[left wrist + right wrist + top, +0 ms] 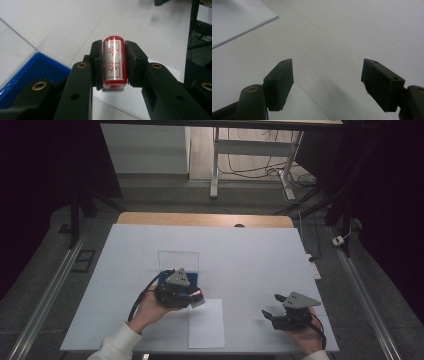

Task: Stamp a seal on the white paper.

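Gripping a red stamp, left hand-held gripper; right hand-held gripper spread wide.

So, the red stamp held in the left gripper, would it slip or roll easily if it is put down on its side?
The red stamp looks glossy, with a shine along its label, so it may slip somewhat between the pads of the left gripper. Its body looks rounded, so on its side it could probably roll. It seems rigid and small, likely light, and its flat end should let it stand on the paper sheet.
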Demonstrator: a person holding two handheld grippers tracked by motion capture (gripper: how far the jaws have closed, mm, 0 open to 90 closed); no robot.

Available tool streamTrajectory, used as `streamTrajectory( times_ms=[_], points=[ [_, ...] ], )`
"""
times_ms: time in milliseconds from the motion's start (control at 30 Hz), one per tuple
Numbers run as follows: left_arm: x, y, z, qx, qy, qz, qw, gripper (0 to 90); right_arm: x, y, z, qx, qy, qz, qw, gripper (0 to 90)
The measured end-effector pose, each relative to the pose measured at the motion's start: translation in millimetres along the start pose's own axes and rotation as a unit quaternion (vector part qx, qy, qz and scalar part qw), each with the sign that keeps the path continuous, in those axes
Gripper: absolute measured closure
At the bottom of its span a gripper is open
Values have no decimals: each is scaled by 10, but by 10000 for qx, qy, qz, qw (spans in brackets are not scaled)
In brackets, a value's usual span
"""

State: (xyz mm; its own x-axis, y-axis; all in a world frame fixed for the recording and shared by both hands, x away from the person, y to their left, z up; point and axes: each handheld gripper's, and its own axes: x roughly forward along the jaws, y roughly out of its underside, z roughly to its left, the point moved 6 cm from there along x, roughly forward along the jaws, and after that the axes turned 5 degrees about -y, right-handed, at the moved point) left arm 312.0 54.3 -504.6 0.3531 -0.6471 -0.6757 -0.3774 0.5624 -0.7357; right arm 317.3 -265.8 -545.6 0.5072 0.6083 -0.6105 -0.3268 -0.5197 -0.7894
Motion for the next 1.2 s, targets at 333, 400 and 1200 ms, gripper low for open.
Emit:
streamTrajectory(
  times_ms=[333, 400, 1200],
  points=[
    [134, 55, -78, 78, 154, 181, 9997, 696, 7, 8, 0, -17, 1, 34, 10000, 256],
    [161, 64, -89, 114, 159, 241, 9995, 696, 10, 10, -1, -15, -1, 41, 10000, 256],
    [374, 118, -239, 459, 201, 552, 9972, 696, 30, 27, 2, -24, -31, 110, 9999, 258]
  ],
)
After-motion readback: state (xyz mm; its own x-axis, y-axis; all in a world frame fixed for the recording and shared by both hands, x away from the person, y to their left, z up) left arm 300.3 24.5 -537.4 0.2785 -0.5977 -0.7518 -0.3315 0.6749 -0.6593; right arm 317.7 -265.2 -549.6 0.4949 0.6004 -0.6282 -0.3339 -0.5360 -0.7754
